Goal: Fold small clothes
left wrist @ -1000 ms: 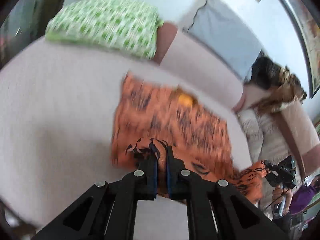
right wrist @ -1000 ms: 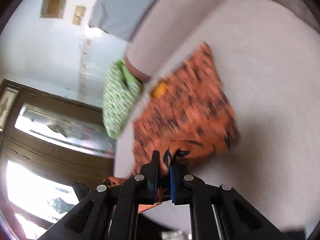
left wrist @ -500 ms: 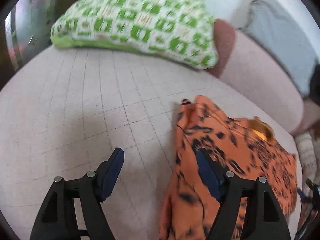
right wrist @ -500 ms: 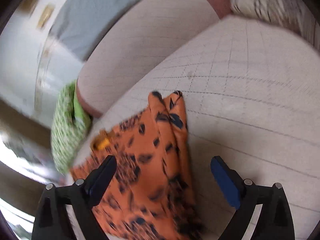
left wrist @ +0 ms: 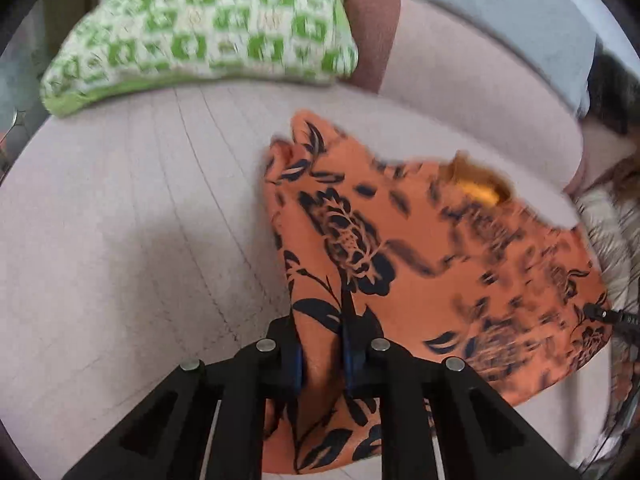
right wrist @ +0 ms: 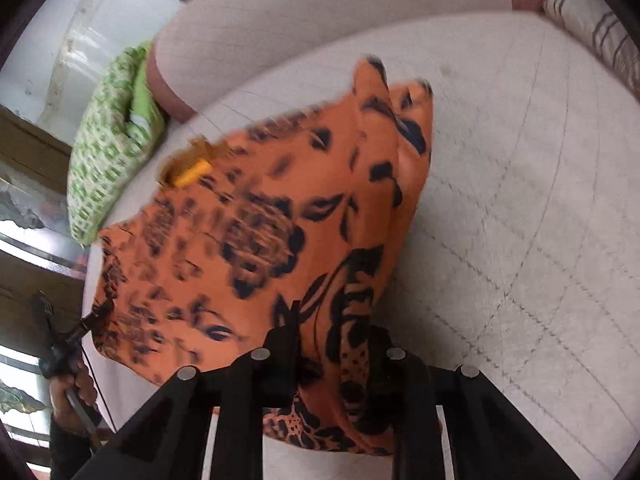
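Note:
An orange garment with a dark floral print lies on a pale quilted sofa seat, with a yellow label at its neck. My left gripper is shut on the garment's near left edge. In the right wrist view the same garment spreads ahead, and my right gripper is shut on a bunched fold of its near right edge. The cloth hides both grippers' inner pads.
A green and white patterned cushion rests at the back left against the sofa backrest. A striped cloth lies at the right. The other gripper and a hand show at the left edge of the right wrist view.
Half a second ago both grippers were open with the garment between or beside their fingers. Now both have closed on the garment's near edges.

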`<move>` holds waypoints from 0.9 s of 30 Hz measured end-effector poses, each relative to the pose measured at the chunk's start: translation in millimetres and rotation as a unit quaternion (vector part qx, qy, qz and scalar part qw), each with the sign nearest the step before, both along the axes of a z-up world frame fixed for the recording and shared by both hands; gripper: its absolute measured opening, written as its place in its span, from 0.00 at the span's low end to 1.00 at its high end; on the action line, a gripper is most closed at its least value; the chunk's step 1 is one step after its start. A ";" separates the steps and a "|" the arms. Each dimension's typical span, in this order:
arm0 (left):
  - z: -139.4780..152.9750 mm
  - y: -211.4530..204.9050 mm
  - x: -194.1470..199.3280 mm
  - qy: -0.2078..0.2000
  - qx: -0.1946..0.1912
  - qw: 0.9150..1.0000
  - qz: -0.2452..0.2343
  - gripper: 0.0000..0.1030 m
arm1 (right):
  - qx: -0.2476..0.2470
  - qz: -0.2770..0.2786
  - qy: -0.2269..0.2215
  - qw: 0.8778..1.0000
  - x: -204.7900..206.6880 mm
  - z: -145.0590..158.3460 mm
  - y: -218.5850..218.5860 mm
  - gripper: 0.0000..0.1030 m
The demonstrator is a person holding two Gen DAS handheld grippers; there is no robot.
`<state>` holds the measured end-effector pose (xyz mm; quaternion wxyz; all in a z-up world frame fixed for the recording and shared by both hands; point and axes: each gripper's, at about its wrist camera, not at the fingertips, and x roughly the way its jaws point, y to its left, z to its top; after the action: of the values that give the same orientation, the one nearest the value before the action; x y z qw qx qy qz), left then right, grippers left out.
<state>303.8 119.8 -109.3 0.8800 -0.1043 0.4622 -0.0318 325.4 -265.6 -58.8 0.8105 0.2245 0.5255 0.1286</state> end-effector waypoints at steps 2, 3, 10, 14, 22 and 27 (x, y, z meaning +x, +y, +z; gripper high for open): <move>23.7 0.7 -20.6 -0.021 -0.008 1.000 -0.010 0.14 | 0.011 0.000 -0.021 1.000 -15.4 26.3 -2.2 0.20; 37.4 -1.3 -36.3 -0.034 -0.002 0.999 -0.018 0.14 | 0.010 0.004 -0.029 1.000 -23.3 37.9 -1.8 0.20; 17.7 6.7 -151.1 -0.017 -0.039 0.999 -0.021 0.20 | -0.003 0.014 -0.025 1.000 -145.3 41.7 -17.6 0.26; -50.5 16.7 -172.7 0.030 -0.037 0.999 0.007 0.41 | -0.013 -0.007 0.059 0.998 -189.7 -50.1 -33.6 0.81; 14.5 21.0 -140.0 -0.034 0.013 0.999 0.012 0.52 | 0.010 -0.031 -0.073 0.997 -175.0 19.7 -48.9 0.80; -7.5 8.8 -90.4 -0.022 0.038 0.999 -0.011 0.45 | -0.046 -0.039 -0.061 0.996 -106.7 3.8 -33.3 0.79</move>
<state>213.3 128.5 -116.8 0.8931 -0.0647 0.4444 -0.0262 218.7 -298.9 -55.0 0.8547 0.1991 0.4717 0.0860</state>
